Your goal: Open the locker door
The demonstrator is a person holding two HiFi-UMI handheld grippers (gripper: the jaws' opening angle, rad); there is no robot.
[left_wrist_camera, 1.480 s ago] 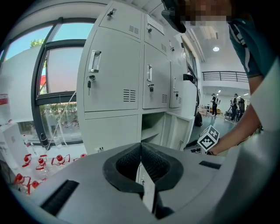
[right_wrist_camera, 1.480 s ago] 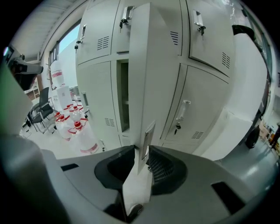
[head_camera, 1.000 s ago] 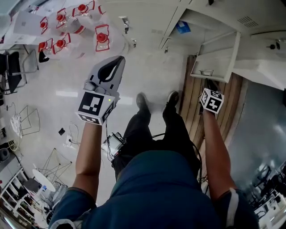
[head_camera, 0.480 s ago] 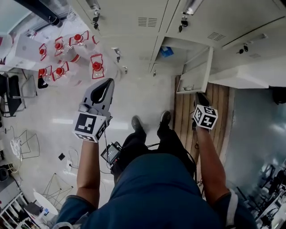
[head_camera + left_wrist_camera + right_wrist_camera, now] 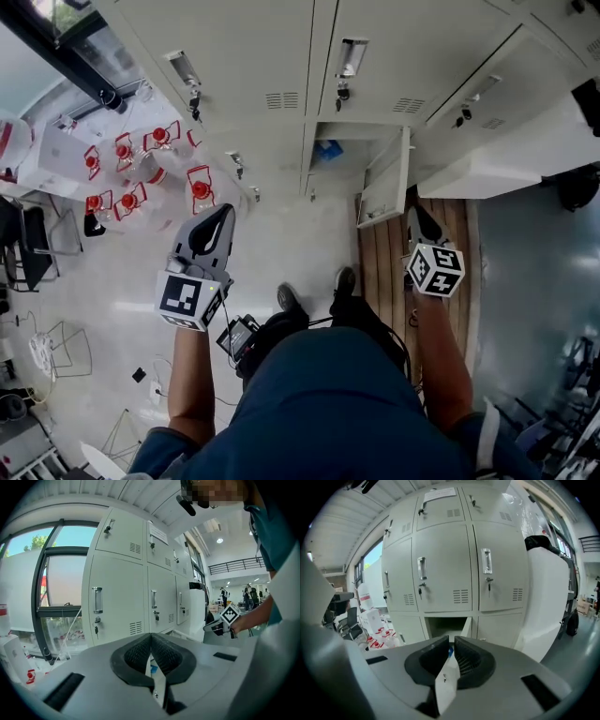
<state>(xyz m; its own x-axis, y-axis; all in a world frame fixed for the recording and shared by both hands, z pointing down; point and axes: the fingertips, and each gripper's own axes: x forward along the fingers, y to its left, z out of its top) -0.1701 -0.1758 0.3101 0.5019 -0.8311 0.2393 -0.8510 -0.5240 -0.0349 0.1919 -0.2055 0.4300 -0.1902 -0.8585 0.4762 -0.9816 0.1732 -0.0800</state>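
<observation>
The bank of lockers [image 5: 281, 56] fills the top of the head view, and in its lower row one door [image 5: 384, 185] already stands wide at the right of its compartment [image 5: 361, 150] – the task looks as good as done. The person stands back from it, which is probably why both arms hang low at the sides rather than reaching in. Boards [image 5: 450, 225] lie on the floor under the right arm. Red-capped jugs [image 5: 202, 187] cluster off to the left, well clear of the door's swing, so nothing seems to block it. The right hand-held gripper [image 5: 452, 643] points at the door from short of it. Its jaws are closing, with only a slit left, and the door's edge shows through that slit beyond the pads – not pinched, as far as I can judge. The left hand-held gripper [image 5: 151, 636] has its tips together on nothing, idle and aimed at lockers further left. A small blue thing [image 5: 325, 150] sits inside the compartment
</observation>
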